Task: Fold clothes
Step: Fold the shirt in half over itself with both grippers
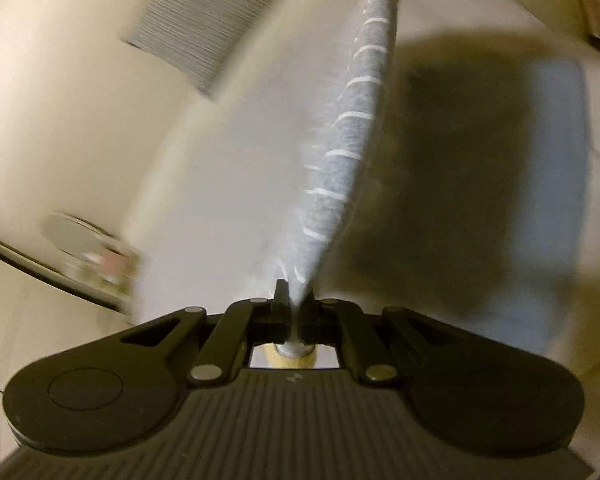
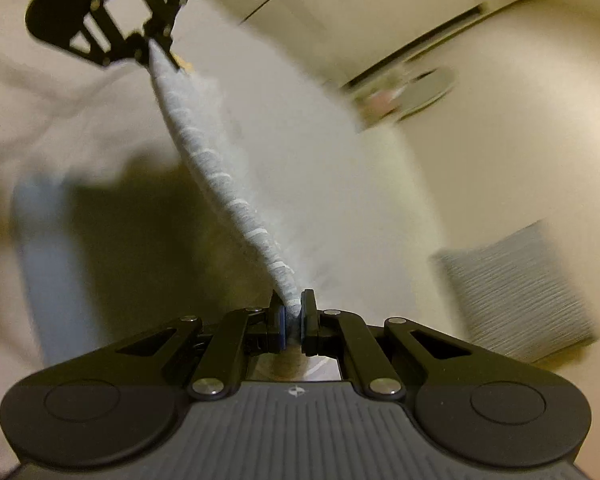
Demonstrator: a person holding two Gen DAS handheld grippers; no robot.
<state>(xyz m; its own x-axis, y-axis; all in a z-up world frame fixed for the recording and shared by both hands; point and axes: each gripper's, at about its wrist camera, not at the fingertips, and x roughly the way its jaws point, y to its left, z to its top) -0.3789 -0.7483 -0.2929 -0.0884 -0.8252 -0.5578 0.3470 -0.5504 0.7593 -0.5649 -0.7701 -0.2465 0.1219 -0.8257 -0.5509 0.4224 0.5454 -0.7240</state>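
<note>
Above bed, garment between claws.

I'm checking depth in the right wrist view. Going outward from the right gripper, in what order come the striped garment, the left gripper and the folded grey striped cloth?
1. Striped garment: pinched in the right gripper.
2. Folded grey cloth: lower right, on the surface.
3. Left gripper: upper left, at the garment's far end.

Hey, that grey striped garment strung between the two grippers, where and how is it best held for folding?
Probably as now: by its two end corners, each pinched along the top edge. The left gripper and the right gripper are both shut on the striped garment, coming in along the edge from opposite ends. That keeps the edge fairly taut, with the rest hanging below it over the pale surface.
</note>
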